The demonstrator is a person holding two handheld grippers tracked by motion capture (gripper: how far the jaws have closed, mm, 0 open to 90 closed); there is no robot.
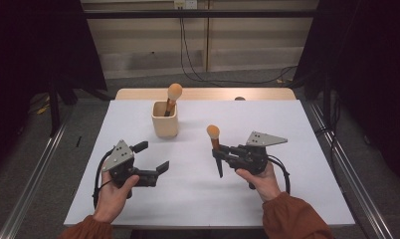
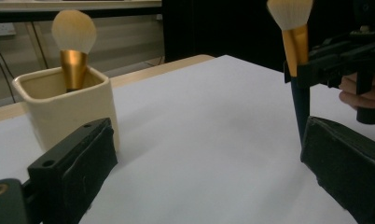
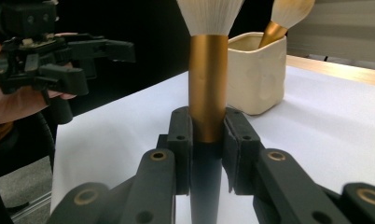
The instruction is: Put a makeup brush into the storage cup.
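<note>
High view first: at the near edge of the white table point(image 1: 287, 199) two forearms in rust-coloured sleeves are seen, each hand wrapped around a gripper. The left gripper point(image 1: 152, 156) is held low over the table's left part, and its jaws are spread wide with nothing between them. The right gripper point(image 1: 219, 149) is held over the middle of the table, and its jaws are clamped on a makeup brush point(image 1: 215, 142), which is kept upright with its pale bristle head on top and its dark handle pointing down, clear of the table.

In the right gripper view the grip is shown closely: the pads are pressed on both sides of the brush point(image 3: 207, 93) where the gold ferrule meets the dark handle.

Farther back, a cream square cup point(image 1: 165, 119) is set on the table, well apart from both grippers. A second brush point(image 1: 172, 97) is propped inside it, leaning, bristles upward. In the left gripper view the cup point(image 2: 64, 112) is seen just beyond the left jaw, and the held brush point(image 2: 295, 46) is seen upright at the right.

Beyond the cup, a wooden strip point(image 1: 267, 93) is seen along the table's far edge.
</note>
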